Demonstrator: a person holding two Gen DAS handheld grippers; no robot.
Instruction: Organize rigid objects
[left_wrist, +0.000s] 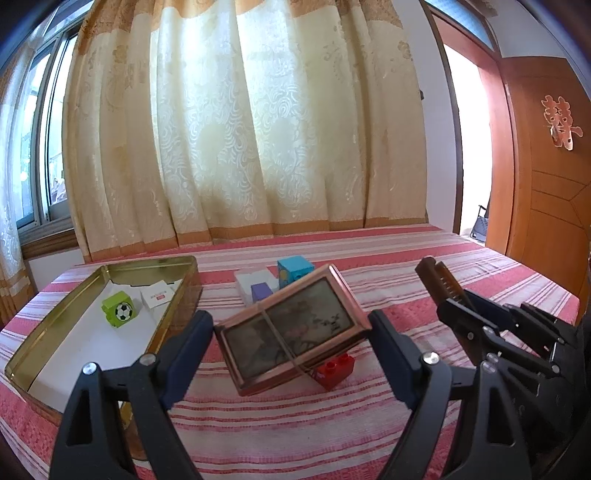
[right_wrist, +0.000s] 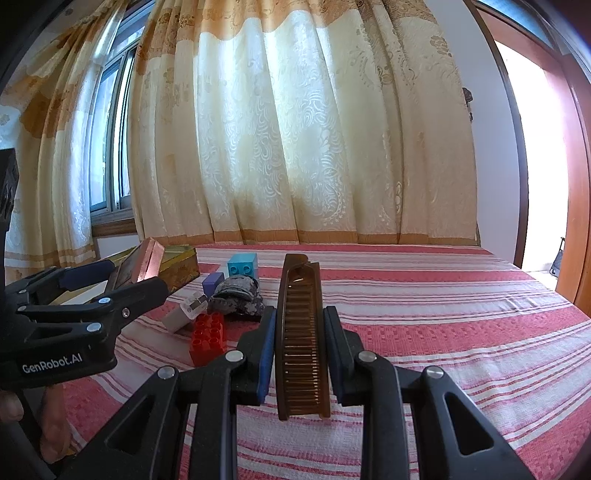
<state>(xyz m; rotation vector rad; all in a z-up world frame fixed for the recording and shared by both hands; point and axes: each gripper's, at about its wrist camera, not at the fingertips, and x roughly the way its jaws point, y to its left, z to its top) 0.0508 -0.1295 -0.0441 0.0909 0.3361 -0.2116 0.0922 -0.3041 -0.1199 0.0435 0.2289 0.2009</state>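
While both tools are loaded at once, two slips can be feared. A copper-edged box (left_wrist: 291, 330) is clamped between the fingers of the left gripper (left_wrist: 291, 332) and is held tilted above the striped bedcover (left_wrist: 406, 280), directly over a red brick (left_wrist: 334, 369); the grip is taken only on its two short ends, so a loss of pressure could let it pivot and fall onto the brick below. A brown folding comb (right_wrist: 301, 339) is pinched lengthwise by the right gripper (right_wrist: 300, 343), its far end projecting well past the pads, and it could be levered out of the jaws if that end were knocked against anything. An open gold tin (left_wrist: 48, 347) lies to the left, already holding a green football cube (left_wrist: 120, 309) and a small white card (left_wrist: 157, 295), and it is judged to be the destination for both carried items. Near its far corner a blue block (left_wrist: 295, 271), a purple block (left_wrist: 262, 291) and a white piece (left_wrist: 255, 278) are left on the cover. If the tilted box is lowered carelessly, the tin's rim could be struck or the cube inside trapped underneath. As seen from the right wrist, the two grippers sit near each other, so collision is a risk if both are moved toward the tin together.
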